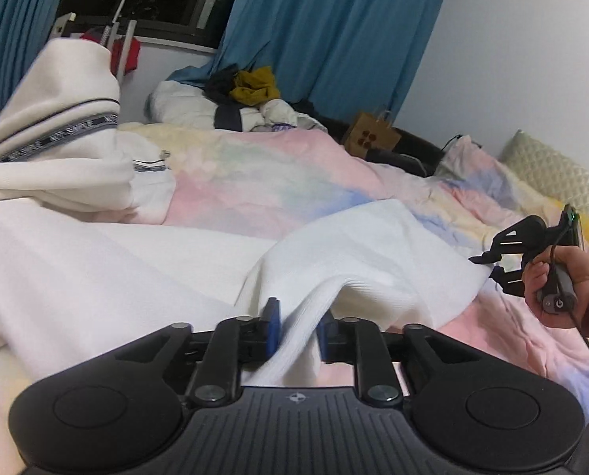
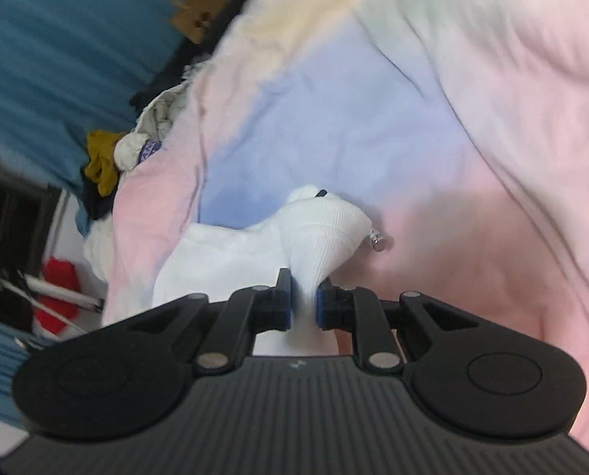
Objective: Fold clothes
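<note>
Both the left gripper [image 1: 294, 326] and right gripper [image 2: 304, 303] clamp the white ribbed garment [image 1: 353, 237]; keeping its edge taut between them should fold it neatly over the pastel quilt [image 1: 254, 182]

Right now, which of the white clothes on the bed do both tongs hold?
The plain ribbed white garment in front; both tongs pinch its edge. The other white garment, with a lettered dark band, lies untouched behind.

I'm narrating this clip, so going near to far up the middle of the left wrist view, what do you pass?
Left gripper pinching the white garment → pastel duvet → pile of clothes with the mustard piece → blue curtain.
</note>
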